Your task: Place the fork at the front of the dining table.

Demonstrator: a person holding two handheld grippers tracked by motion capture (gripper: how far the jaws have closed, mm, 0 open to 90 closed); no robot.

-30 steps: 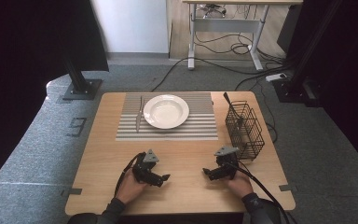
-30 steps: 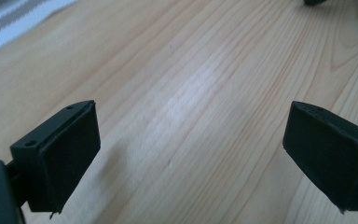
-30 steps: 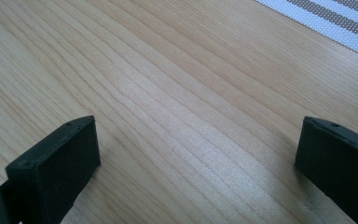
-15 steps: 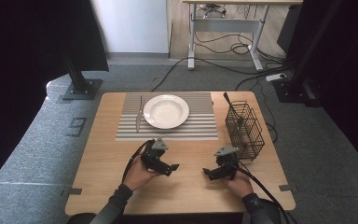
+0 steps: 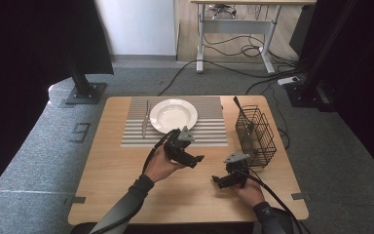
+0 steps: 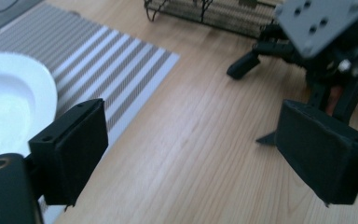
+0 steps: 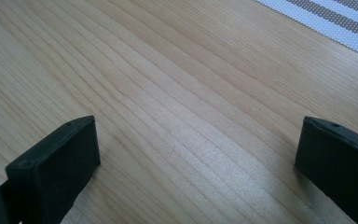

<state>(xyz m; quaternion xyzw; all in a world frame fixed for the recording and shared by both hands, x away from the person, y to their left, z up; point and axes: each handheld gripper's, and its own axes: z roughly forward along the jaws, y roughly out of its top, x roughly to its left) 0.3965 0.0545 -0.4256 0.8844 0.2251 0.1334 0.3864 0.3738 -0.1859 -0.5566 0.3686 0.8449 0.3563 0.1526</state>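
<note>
My left gripper is lifted above the middle of the wooden table, just in front of the striped placemat. Its jaws stand open with nothing between them, and they have just been closing a little. In the left gripper view it looks over the white plate and the placemat towards my right gripper. My right gripper rests low at the table's front right, open and empty; between its jaws lies bare wood.
A white plate sits on the placemat with a knife to its left. A black wire basket stands at the table's right edge, a dark utensil sticking out of it. Cables trail off the front edge.
My left hand has risen from the front of the table and moved forward and right, towards the placemat. The right hand and gripper have stayed where they were.
</note>
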